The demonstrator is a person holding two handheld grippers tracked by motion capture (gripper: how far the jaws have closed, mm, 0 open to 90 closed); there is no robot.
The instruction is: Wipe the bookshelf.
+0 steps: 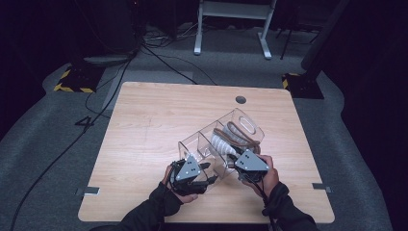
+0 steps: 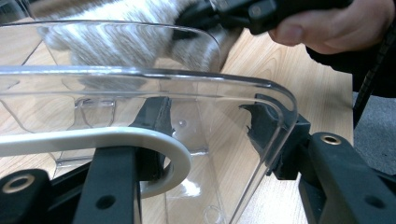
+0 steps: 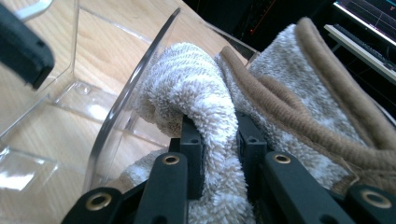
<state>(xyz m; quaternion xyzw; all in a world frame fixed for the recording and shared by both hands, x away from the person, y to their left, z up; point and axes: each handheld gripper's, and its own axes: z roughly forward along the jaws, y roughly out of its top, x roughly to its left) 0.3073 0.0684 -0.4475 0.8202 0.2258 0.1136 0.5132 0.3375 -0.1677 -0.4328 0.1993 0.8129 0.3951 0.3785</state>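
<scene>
The sock [image 3: 205,93], fluffy grey-white with a brown cuff, sits in the middle compartment of the clear bin [image 1: 192,139] on the tabletop [image 1: 144,120]. The right gripper [image 3: 219,140] has its fingers clamped on a fold of it. The left gripper [image 2: 205,126] holds its fingers on the bin's near wall, steadying it. The sock looks light, soft and floppy; a pinch on a thick fold should hold. The bin looks stiff, light and slick, best gripped at its rim.
</scene>
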